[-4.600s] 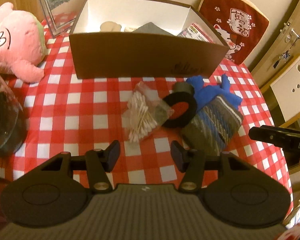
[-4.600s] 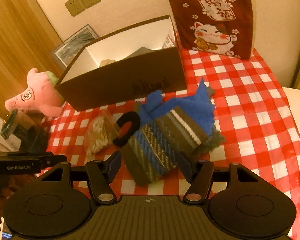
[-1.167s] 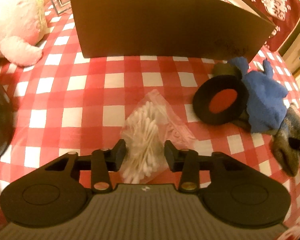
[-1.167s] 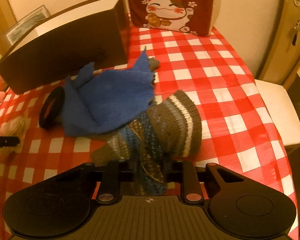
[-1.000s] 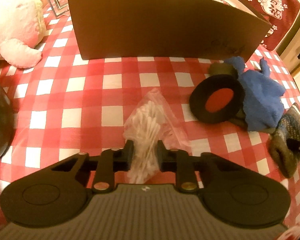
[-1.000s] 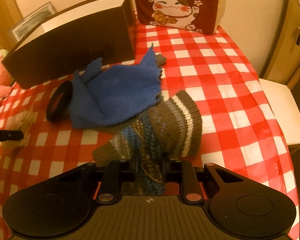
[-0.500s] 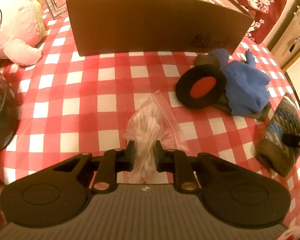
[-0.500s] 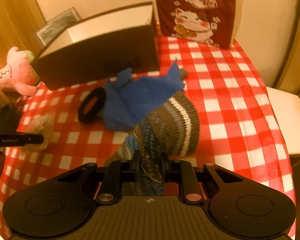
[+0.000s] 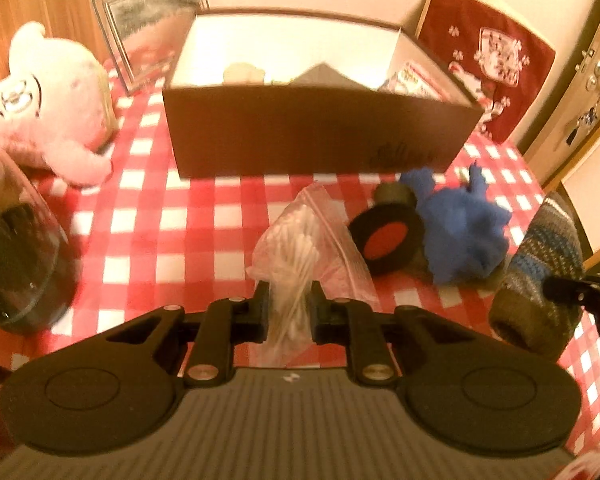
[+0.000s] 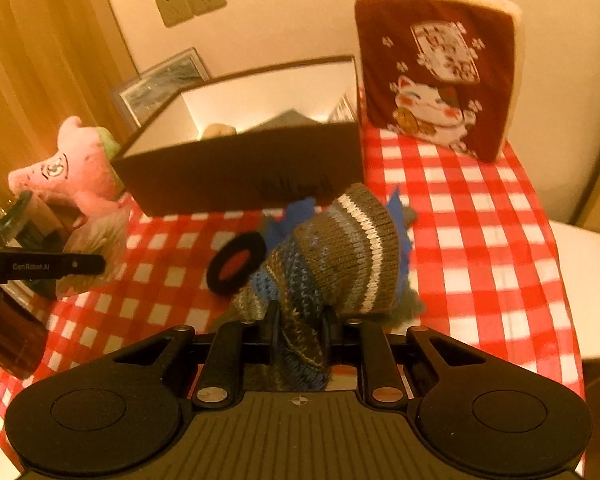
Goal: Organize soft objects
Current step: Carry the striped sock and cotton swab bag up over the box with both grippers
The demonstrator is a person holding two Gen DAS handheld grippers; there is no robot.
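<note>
My left gripper [image 9: 288, 304] is shut on a clear bag of cotton swabs [image 9: 300, 248], lifted above the red checked tablecloth [image 9: 160, 224]. The right gripper [image 10: 300, 320] is shut on a striped knit hat [image 10: 336, 256], held up off the cloth; the same hat [image 9: 540, 276] shows at the right of the left wrist view. Behind stands an open brown box [image 9: 320, 136] with a white inside and a few items in it. A blue cloth [image 9: 464, 232] and a black ring with a red centre [image 9: 388, 240] lie in front of the box.
A pink plush toy [image 9: 48, 108] sits at the left by a picture frame [image 9: 152, 52]. A glass jar [image 9: 16, 264] stands at the near left. A red lucky-cat cushion [image 10: 440, 76] leans on the wall at the right. The table's right edge drops toward a white chair [image 10: 592, 288].
Both grippers closed on their items about a second ago and have since risen, lifting the swab bag and the knit hat off the cloth and back from the box.
</note>
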